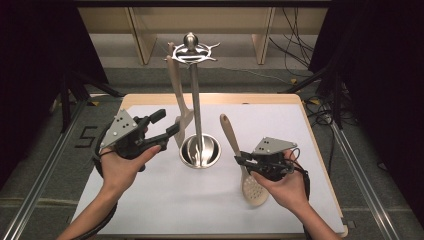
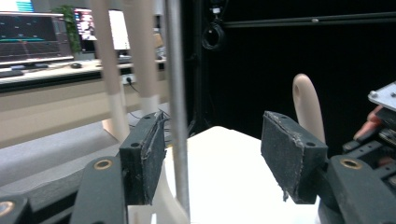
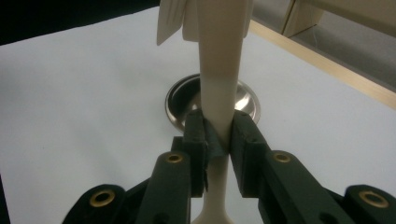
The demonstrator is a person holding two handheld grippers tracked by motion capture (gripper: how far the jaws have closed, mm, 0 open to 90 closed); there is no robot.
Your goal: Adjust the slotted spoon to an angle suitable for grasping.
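Observation:
A steel utensil stand (image 1: 196, 100) rises from its round base (image 1: 200, 150) in the middle of the white table. A wooden spatula (image 1: 179, 95) hangs from its top hooks, blade down. My left gripper (image 1: 168, 122) is open just left of the blade; in the left gripper view (image 2: 217, 158) nothing lies between its pads (image 2: 142, 163), and the stand's pole (image 2: 177, 116) and the spatula blade (image 2: 163, 205) lie just beyond them. My right gripper (image 1: 242, 161) is shut on the handle of a slotted wooden spoon (image 1: 231, 137), whose head (image 1: 255, 189) points toward me. In the right gripper view (image 3: 217, 135) the pads (image 3: 198, 135) clamp the spoon handle (image 3: 217, 84).
The white table cover (image 1: 165, 200) ends at a wooden rim (image 1: 310, 130) on the right and back. Dark stands and cables (image 1: 300, 50) lie on the floor beyond the table. A desk with monitors (image 2: 32, 32) stands far off in the left gripper view.

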